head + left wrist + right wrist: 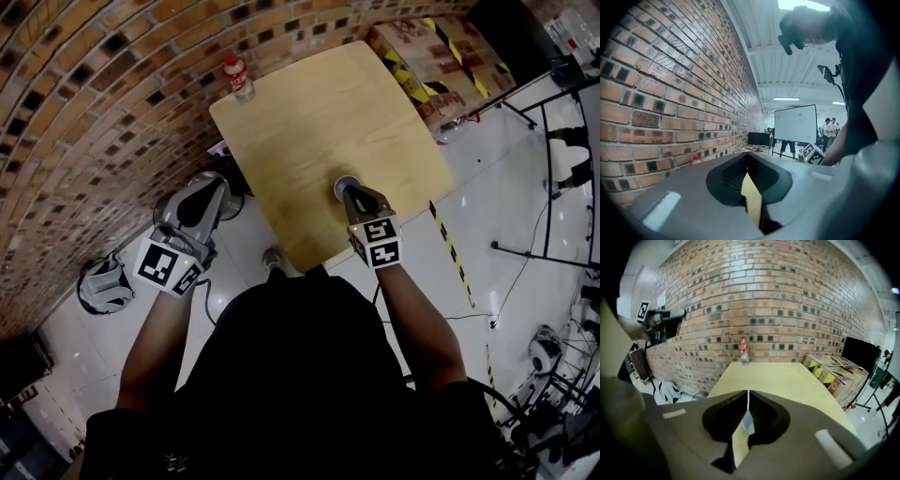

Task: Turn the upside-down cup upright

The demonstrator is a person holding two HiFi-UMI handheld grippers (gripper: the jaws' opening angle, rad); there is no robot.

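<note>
A small pale cup is at the tips of my right gripper, over the near part of the wooden table. In the right gripper view the gripper has its jaws almost together, pinching the wall of the cup; only a sliver of its rim shows between them. I cannot tell which way up the cup is. My left gripper hangs off the table's left side over the floor. Its tips meet with nothing between them.
A red-capped bottle stands at the table's far left corner, by the brick wall. Cardboard boxes with yellow-black tape lie beyond the table's right side. A bag sits on the floor at left, and stands and cables at right.
</note>
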